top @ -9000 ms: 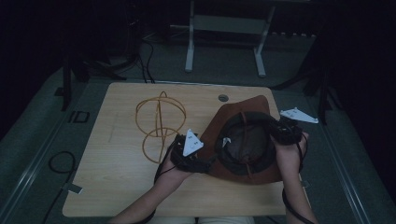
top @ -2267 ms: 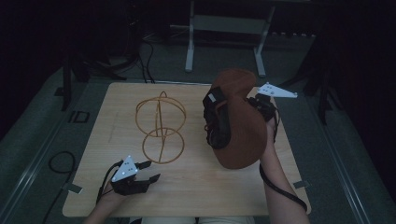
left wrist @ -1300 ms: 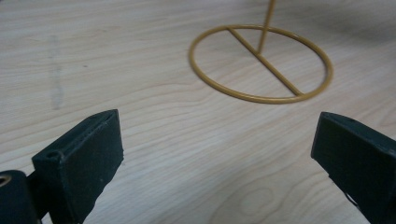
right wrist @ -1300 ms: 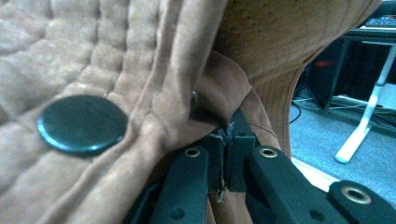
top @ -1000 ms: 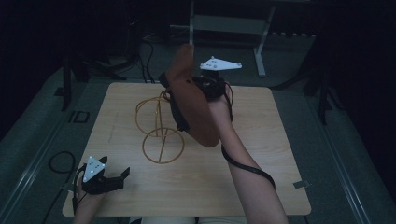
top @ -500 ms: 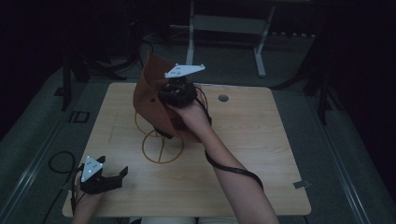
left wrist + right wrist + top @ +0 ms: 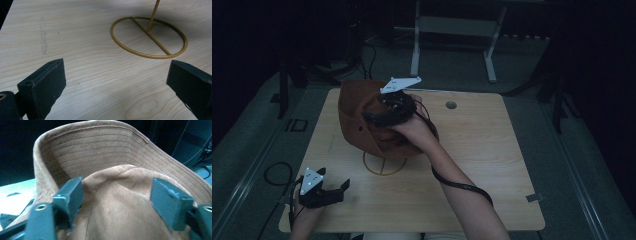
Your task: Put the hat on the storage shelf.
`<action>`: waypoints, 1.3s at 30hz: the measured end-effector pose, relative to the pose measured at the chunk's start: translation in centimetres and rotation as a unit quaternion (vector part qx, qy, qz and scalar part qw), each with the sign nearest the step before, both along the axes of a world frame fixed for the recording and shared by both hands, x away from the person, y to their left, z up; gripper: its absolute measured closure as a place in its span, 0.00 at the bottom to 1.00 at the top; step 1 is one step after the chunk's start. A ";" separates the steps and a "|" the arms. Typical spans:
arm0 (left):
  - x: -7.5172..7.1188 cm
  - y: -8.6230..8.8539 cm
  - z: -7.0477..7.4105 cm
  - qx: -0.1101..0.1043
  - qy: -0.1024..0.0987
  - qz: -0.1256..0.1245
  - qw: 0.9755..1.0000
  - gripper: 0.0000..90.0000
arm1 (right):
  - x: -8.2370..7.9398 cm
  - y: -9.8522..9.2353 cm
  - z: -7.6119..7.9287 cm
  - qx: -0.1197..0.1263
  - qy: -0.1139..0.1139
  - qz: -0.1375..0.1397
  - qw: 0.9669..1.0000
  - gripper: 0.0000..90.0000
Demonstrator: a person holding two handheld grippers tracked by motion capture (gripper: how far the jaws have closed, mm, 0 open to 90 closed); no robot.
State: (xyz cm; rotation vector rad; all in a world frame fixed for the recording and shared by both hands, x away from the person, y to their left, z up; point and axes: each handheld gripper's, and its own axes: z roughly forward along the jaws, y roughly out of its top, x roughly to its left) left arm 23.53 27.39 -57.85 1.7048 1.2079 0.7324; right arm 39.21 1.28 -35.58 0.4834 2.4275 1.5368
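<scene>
One wooden table (image 7: pixel 492 165) takes most of the high view, pale grain, grommet hole (image 7: pixel 451 105) toward 1 o'clock, grey carpet around it, dark room, a white-legged frame (image 7: pixel 452 45) at 12 o'clock behind. Brown hat (image 7: pixel 362 125) sits over the top of the gold wire stand (image 7: pixel 384 165) at roughly 10 o'clock from table centre, crown up, brim flipped up on the far side; long axis looks left-right across the table, hard to be sure. Stand's ring base shows below the hat, flat on the wood.

Vs the earliest frame: hat was flat on the table at 3 o'clock with both grippers on it and the stand bare; now hat is on the stand, left hand pulled back to the near-left corner.

Right gripper (image 7: pixel 389 112) is over the crown, its jaws just opened wide; in the right gripper view the pads flank the crown, gripping nothing. Left gripper (image 7: pixel 324 192) at 7 o'clock, jaws wide apart, empty, pointing at the ring base (image 7: pixel 148 37).
</scene>
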 end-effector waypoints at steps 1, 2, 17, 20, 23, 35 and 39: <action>0.0 0.0 0.0 -0.001 0.000 0.000 1.000 0.03 | -0.1 -0.3 0.1 0.004 -0.002 0.003 1.000 0.23; 0.0 0.0 0.0 0.001 0.001 0.001 1.000 0.03 | -0.1 -0.6 0.2 0.005 -0.005 -0.001 1.000 0.23; 0.1 -0.3 -0.2 0.002 0.002 0.000 1.000 0.03 | 0.2 -6.9 -0.1 0.015 -0.030 -0.030 0.999 0.16; 0.1 -0.3 -0.2 0.001 0.003 0.000 1.000 0.03 | 0.2 -8.3 -0.5 0.010 -0.027 -0.037 0.999 0.16; 0.1 -0.4 -0.3 0.003 0.005 -0.002 1.000 0.03 | 0.3 -9.7 -1.0 0.007 -0.024 -0.051 0.998 0.17; 0.1 -0.4 -0.4 0.004 0.005 -0.001 1.000 0.03 | 0.3 -15.1 -2.9 0.009 -0.015 -0.094 0.995 0.17; 0.1 -0.4 -0.4 0.005 0.006 -0.001 1.000 0.03 | 0.3 -16.4 -3.9 0.011 -0.007 -0.105 0.994 0.17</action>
